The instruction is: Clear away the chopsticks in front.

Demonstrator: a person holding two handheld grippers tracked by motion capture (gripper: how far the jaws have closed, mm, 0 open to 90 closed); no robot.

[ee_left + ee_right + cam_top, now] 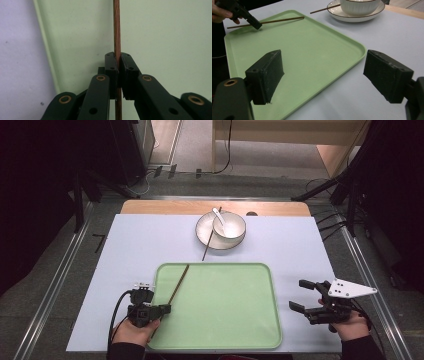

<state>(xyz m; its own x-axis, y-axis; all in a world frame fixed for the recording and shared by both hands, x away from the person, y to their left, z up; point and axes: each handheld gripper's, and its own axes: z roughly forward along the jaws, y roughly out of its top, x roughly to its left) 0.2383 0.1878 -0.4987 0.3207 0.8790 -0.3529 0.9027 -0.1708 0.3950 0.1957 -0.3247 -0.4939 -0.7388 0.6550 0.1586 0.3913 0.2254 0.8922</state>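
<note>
A brown chopstick (176, 286) lies slanted over the left part of the green tray (225, 320). My left gripper (167, 309) is shut on that chopstick (116, 30) near its lower end, the pads (111, 62) pinching it from both sides just above the tray (162, 37). In the right gripper view the same chopstick (279, 20) sticks out on both sides of the left gripper (257, 25). A second chopstick (210, 237) leans on the plate (206, 236) under a white bowl (235, 227) that holds a spoon (218, 214). Right of the tray my right gripper (297, 295) stands open with nothing between its pads (265, 75).
A pale blue mat (130, 250) covers the wooden table (160, 206). The plate (362, 16) and bowl (359, 6) stand beyond the tray's far edge. Metal rails (60, 275) and dark stands flank the table.
</note>
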